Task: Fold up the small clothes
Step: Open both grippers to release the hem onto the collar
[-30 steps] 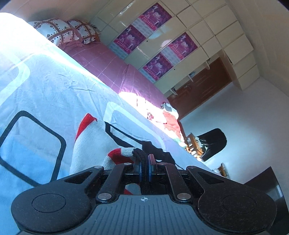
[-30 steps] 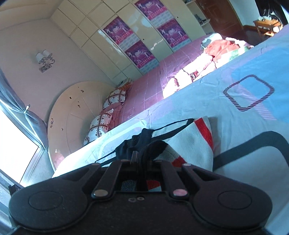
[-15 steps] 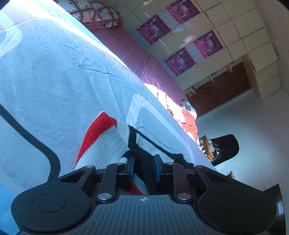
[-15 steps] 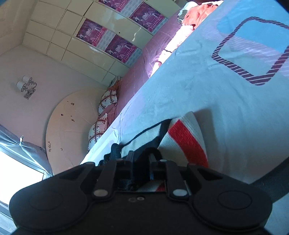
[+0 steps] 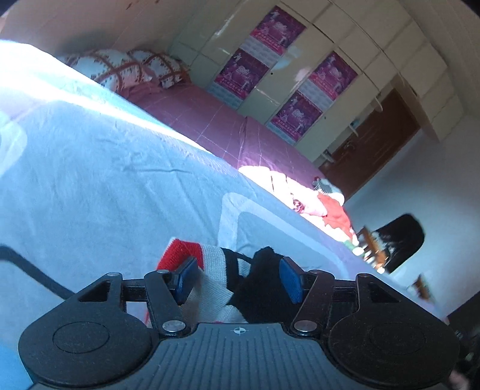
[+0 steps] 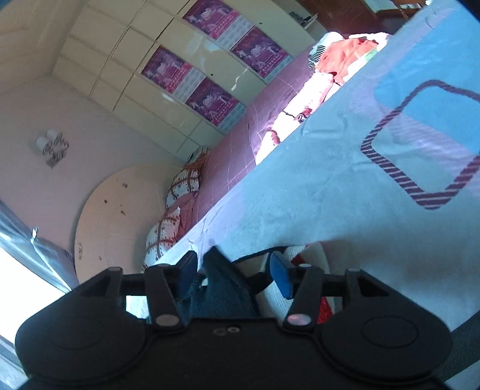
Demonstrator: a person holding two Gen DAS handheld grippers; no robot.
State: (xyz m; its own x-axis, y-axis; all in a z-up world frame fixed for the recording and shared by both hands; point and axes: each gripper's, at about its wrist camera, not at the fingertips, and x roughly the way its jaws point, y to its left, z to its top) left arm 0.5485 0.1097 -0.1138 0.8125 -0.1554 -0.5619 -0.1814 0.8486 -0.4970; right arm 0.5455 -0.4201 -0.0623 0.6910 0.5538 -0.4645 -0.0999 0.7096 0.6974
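One small knit garment (image 5: 210, 288) lies bunched on the bed (image 5: 99, 192), white w/ red bands and a thin black stripe; a black part (image 5: 261, 285) sits on top. In the right view the same garment (image 6: 303, 258) shows a dark blue-black fold (image 6: 222, 282). Left gripper (image 5: 238, 280): fingers (image 5: 289, 280) apart, just been opening, cloth between them but pads not pressing it. Right gripper (image 6: 234, 271): fingers (image 6: 279, 274) apart too, just been opening, fold loose between. Bedsheet pale blue w/ dark outlined squares. Magenta posters (image 5: 277, 24) on the wardrobe; their writing too small to read.
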